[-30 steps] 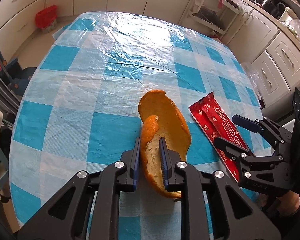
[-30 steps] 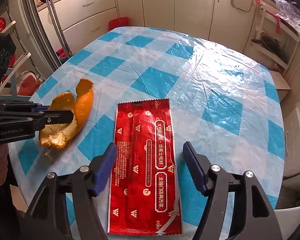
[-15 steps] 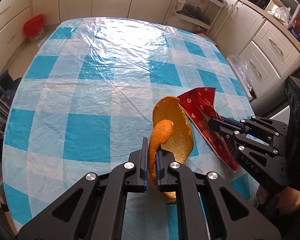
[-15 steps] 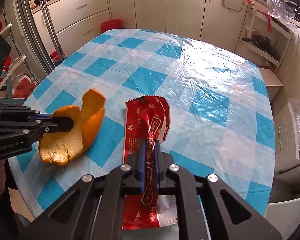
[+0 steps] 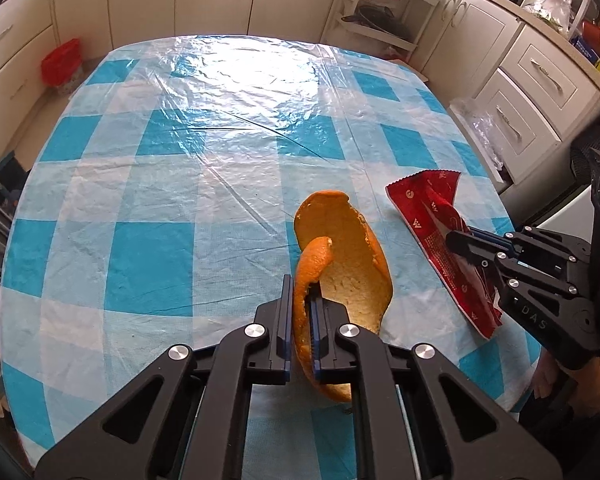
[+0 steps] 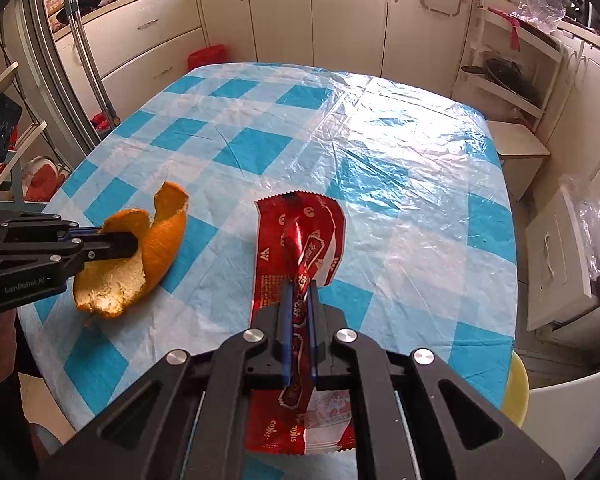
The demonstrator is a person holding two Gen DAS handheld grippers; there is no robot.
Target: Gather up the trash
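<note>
My left gripper [image 5: 302, 300] is shut on a large orange peel [image 5: 348, 256], which it holds above the blue-and-white checked table [image 5: 160, 208]. The peel also shows in the right wrist view [image 6: 156, 248], with the left gripper [image 6: 128, 242] clamped on it. My right gripper [image 6: 300, 292] is shut on a crumpled red snack wrapper [image 6: 300, 224], lifted off the cloth. In the left wrist view the wrapper [image 5: 432, 220] hangs from the right gripper [image 5: 456, 240] at the table's right side.
The table is covered with clear plastic film [image 6: 400, 140]. White kitchen cabinets [image 6: 340, 12] surround it. A red bin [image 5: 60, 62] stands on the floor at the far left. A shelf rack [image 6: 508, 64] stands at the back right. A yellow stool [image 6: 516, 384] shows by the table's near right edge.
Both grippers closed, the left on the peel and the right on the wrapper, which crumpled. Both have since lifted their pieces and drawn back from the table.
</note>
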